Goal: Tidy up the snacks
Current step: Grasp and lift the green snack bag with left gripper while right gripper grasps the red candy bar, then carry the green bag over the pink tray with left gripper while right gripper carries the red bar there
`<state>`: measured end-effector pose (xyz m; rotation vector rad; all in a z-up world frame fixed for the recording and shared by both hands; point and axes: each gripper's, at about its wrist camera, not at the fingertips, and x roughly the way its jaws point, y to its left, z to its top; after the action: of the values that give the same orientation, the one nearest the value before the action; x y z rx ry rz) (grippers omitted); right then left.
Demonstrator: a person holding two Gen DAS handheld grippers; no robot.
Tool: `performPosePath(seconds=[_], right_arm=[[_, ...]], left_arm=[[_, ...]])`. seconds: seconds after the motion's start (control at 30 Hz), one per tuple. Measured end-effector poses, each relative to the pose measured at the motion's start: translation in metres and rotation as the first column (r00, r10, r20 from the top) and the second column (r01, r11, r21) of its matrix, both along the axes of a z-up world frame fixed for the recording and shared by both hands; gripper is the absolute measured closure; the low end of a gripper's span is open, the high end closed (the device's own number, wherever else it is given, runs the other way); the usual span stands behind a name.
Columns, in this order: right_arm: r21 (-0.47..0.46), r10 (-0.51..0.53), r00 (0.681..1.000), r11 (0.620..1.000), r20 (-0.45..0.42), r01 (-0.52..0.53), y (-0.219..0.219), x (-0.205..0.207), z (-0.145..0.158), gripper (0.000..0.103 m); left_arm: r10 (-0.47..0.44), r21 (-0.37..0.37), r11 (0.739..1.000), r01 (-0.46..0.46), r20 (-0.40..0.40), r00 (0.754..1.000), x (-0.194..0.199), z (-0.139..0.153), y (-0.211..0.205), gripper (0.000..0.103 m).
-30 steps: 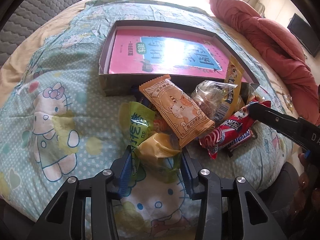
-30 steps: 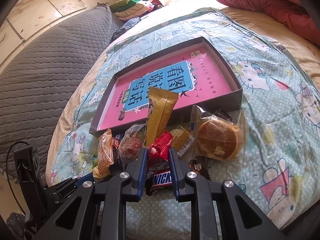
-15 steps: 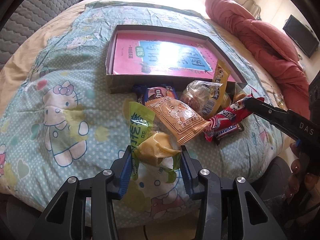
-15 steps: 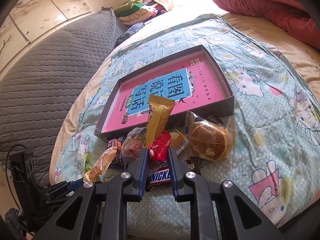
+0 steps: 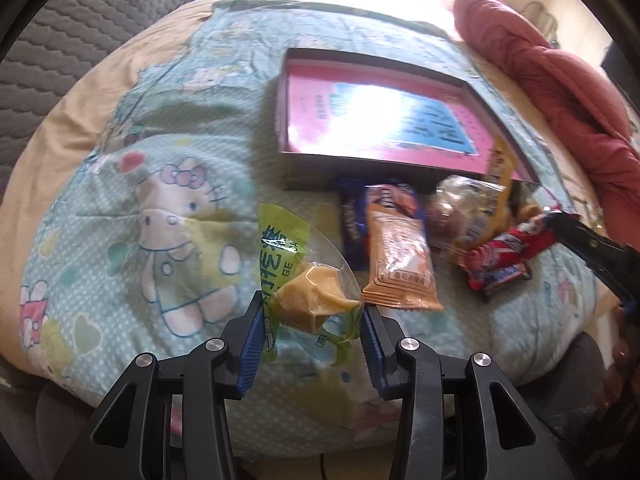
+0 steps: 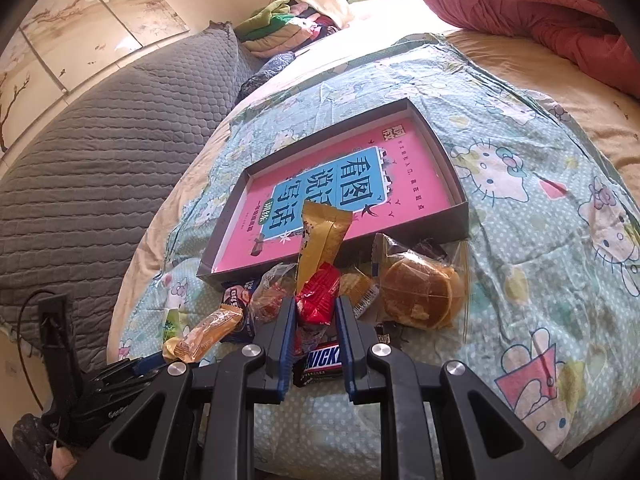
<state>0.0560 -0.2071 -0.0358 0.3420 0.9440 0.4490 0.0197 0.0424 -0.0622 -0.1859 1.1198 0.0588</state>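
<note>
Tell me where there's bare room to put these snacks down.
The pink floor of the grey box is bare. So is the Hello Kitty sheet left of the pile. Snacks crowd the strip along the box's near wall, around the orange cat packet.

we're in a home bedroom: a bed under a hello kitty sheet beyond the fingers, red quilt, folded clothes farther off.

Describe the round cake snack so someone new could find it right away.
Start at the shallow box with the pink book on the bed. The snack pile lies against its near wall. At the pile's right end is the round golden cake, the only one in clear wrapping.
</note>
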Motion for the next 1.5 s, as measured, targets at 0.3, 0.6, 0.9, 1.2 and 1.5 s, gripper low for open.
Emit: performPosePath(seconds=[0.3, 0.6, 0.9, 1.2, 1.5], right_arm=[[0.018, 0.006, 1.000, 1.000, -0.001, -0.006, -0.002, 0.001, -0.001, 0.083], [-0.015, 0.008, 0.998, 1.000, 0.058, -0.008, 0.001, -0.001, 0.011, 0.083], [0.018, 0.028, 0.996, 0.999, 0.079, -0.030, 0.000, 0.002, 0.015, 0.087], [0.073, 0.001, 0.997, 0.997, 0.076, -0.006, -0.013, 0.010, 0.016, 0.087], [0.106, -0.026, 0.993, 0.994, 0.116, 0.014, -0.022, 0.018, 0.034, 0.087]], left_arm=[[0.076, 0.013, 0.997, -0.076, -0.062, 0.995, -0.001, -0.011, 0.023, 0.058], [0.060, 0.029, 0.998, -0.060, 0.022, 0.998, -0.002, 0.005, 0.028, 0.058], [0.034, -0.010, 0.999, -0.033, 0.095, 0.995, -0.001, 0.025, 0.018, 0.058], [0.014, -0.041, 0.999, -0.009, 0.128, 0.992, 0.008, 0.036, 0.010, 0.058], [0.000, -0.048, 0.999, 0.008, 0.161, 0.987, 0.019, 0.049, 0.004, 0.058]])
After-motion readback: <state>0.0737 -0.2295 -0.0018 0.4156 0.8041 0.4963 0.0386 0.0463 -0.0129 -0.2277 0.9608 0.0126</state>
